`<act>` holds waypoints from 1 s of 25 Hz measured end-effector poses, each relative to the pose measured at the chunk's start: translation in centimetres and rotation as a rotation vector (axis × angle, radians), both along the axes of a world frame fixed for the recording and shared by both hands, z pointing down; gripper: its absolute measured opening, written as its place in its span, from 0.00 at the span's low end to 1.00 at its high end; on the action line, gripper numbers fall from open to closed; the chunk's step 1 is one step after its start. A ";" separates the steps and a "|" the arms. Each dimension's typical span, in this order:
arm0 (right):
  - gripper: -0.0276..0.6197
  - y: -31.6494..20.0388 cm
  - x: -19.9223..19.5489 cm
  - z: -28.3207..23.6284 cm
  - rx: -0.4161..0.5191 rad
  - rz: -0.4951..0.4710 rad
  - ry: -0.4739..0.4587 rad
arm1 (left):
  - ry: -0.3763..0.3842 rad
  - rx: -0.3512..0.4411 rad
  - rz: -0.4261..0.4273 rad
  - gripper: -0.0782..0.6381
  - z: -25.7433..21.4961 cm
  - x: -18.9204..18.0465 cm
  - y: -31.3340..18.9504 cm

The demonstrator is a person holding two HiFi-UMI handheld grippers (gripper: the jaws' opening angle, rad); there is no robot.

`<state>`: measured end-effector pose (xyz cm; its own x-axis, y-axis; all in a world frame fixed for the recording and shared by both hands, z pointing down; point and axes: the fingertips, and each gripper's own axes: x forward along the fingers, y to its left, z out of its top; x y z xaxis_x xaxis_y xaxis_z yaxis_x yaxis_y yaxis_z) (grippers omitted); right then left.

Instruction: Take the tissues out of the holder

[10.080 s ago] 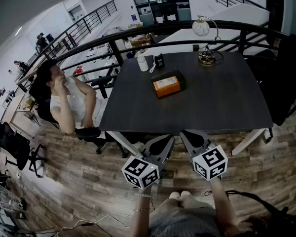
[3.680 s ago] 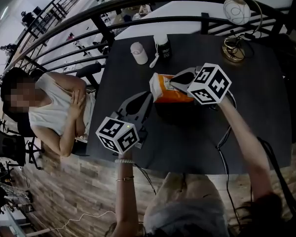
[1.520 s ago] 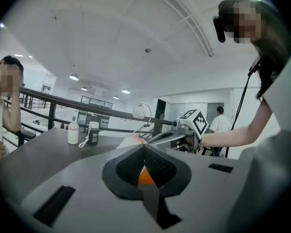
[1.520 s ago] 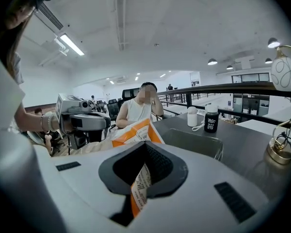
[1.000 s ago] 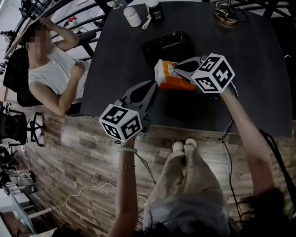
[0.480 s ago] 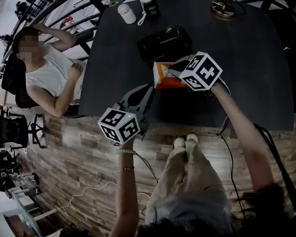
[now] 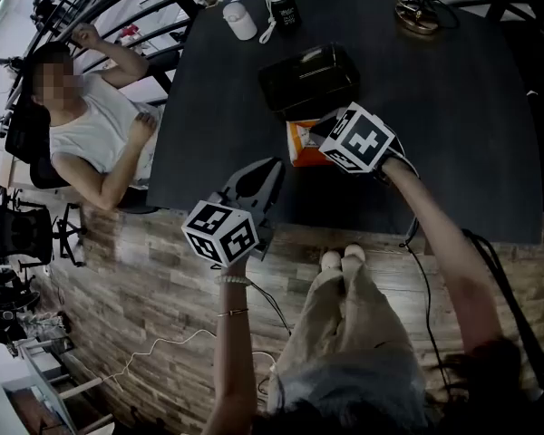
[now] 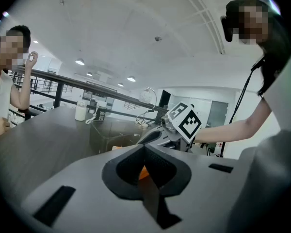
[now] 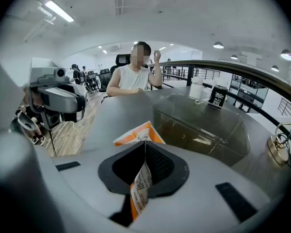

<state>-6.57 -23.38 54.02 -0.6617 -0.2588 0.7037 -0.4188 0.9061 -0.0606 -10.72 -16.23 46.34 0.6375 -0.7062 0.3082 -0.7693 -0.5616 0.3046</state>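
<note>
One orange tissue pack [image 7: 299, 143] is already out of the holder [image 7: 308, 80], pinched tight in the right gripper [image 7: 319, 134]; left gripper [image 7: 268, 169] closed on nothing; set-down apparently remains.

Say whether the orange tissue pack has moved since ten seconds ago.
Yes. The orange tissue pack has left the dark box-shaped holder; it is now nearer the dark table's front edge, pinched in the right gripper's jaws.

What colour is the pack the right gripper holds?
Tissue pack: orange and white; right gripper view.
</note>
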 end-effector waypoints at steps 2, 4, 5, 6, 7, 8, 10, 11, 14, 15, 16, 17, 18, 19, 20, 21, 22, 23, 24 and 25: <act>0.07 -0.1 0.0 0.2 0.006 -0.002 0.008 | -0.001 0.001 -0.004 0.12 0.0 -0.2 0.0; 0.07 -0.1 -0.1 0.4 0.010 -0.003 0.011 | -0.003 0.001 -0.006 0.12 0.1 -0.4 0.1; 0.07 -0.1 -0.1 0.4 0.012 -0.002 0.012 | -0.003 0.001 -0.007 0.12 0.0 -0.4 0.1; 0.09 -0.1 -0.1 0.4 0.012 -0.001 0.011 | -0.002 0.001 -0.006 0.12 0.0 -0.5 0.1; 0.13 -0.1 -0.2 0.4 0.009 0.000 0.008 | -0.002 0.001 -0.005 0.12 0.0 -0.5 0.1; 0.17 -0.1 -0.2 0.3 0.007 0.003 0.004 | -0.002 0.002 -0.003 0.12 0.0 -0.5 0.0; 0.17 -0.3 -0.2 0.2 0.011 0.011 -0.005 | 0.000 0.006 -0.001 0.12 -0.1 -0.5 -0.1; 0.17 -0.4 -0.2 0.1 0.016 0.018 -0.012 | 0.001 0.010 0.000 0.12 -0.2 -0.5 -0.2; 0.17 -0.8 0.1 -1.0 0.015 0.045 -0.052 | 0.005 0.029 0.003 0.12 -1.0 -0.4 -0.4; 0.17 -0.8 0.2 -1.6 0.001 0.061 -0.078 | 0.008 0.035 0.003 0.12 -1.3 -0.4 -0.4; 0.17 -0.8 0.3 -2.2 -0.020 0.080 -0.113 | 0.012 0.042 0.003 0.12 -1.6 -0.4 -0.4; 0.17 -0.9 0.4 -2.8 -0.042 0.102 -0.154 | 0.017 0.050 0.003 0.12 -1.9 -0.4 -0.5; 0.17 -1.1 0.4 -3.5 -0.058 0.125 -0.194 | 0.021 0.060 0.003 0.12 -2.2 -0.4 -0.7; 0.17 -1.3 0.5 -4.3 -0.069 0.147 -0.235 | 0.025 0.070 0.005 0.12 -2.6 -0.4 -0.8; 0.17 -1.3 0.6 -5.0 -0.082 0.166 -0.279 | 0.028 0.081 0.006 0.12 -2.9 -0.5 -0.9; 0.17 -1.1 0.6 -5.8 -0.100 0.178 -0.328 | 0.032 0.091 0.008 0.12 -3.3 -0.4 -0.9; 0.17 -0.6 0.6 -6.6 -0.122 0.181 -0.382 | 0.037 0.102 0.008 0.12 -3.6 -0.3 -0.9; 0.17 0.0 0.5 -7.5 -0.142 0.175 -0.437 | 0.043 0.111 0.007 0.12 -3.9 -0.2 -0.7; 0.16 0.7 0.5 -8.2 -0.155 0.169 -0.486 | 0.049 0.118 0.008 0.12 -4.2 0.0 -0.5; 0.16 1.3 0.5 -8.9 -0.156 0.166 -0.519 | 0.055 0.125 0.010 0.12 -4.5 0.2 -0.3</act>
